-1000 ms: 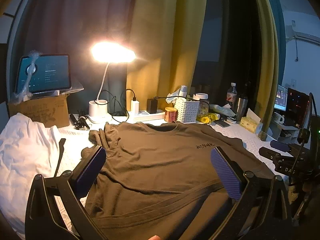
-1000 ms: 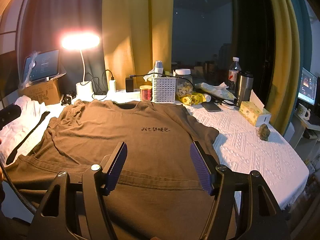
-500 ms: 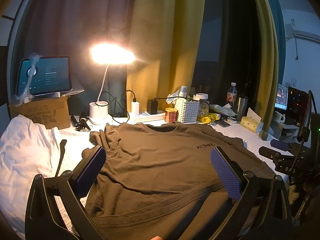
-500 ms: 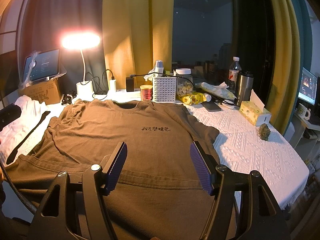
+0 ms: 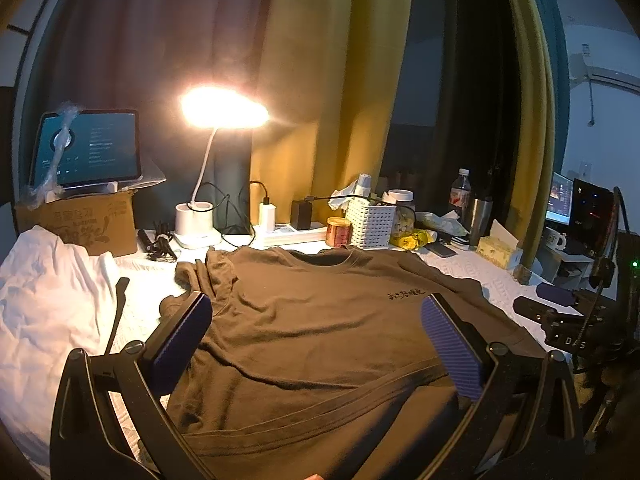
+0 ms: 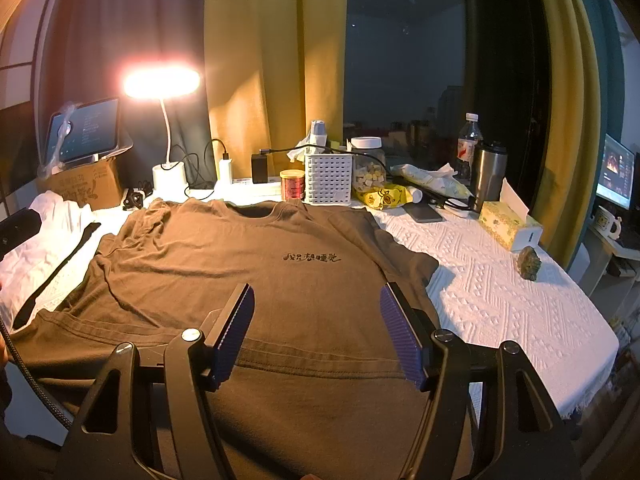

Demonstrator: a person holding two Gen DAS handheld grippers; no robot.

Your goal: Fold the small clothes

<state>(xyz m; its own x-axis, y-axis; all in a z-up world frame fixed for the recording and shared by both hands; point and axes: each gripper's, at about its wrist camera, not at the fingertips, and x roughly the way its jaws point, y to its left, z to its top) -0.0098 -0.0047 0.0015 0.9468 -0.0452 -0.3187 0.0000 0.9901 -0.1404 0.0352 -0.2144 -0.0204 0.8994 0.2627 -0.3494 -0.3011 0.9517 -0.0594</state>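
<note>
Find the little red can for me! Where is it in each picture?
Left wrist view: red can sits mid-frame, behind the brown T-shirt's collar.
Right wrist view: red can sits left of centre, behind the collar.
Shared landmark: white basket just right of it.

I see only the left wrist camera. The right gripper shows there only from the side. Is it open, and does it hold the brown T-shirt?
Observer: The right gripper is open. Its pads grip nothing, and the brown cotton T-shirt lies flat beneath it.
Operator: The sleeve on that side is half hidden for me. How does it lie?
Observer: That short sleeve lies spread out on the white textured tablecloth, not folded in.
Operator: Does anything lie on the cloth beyond the sleeve?
Observer: Only a small dark green lump, apart from the sleeve.
</note>
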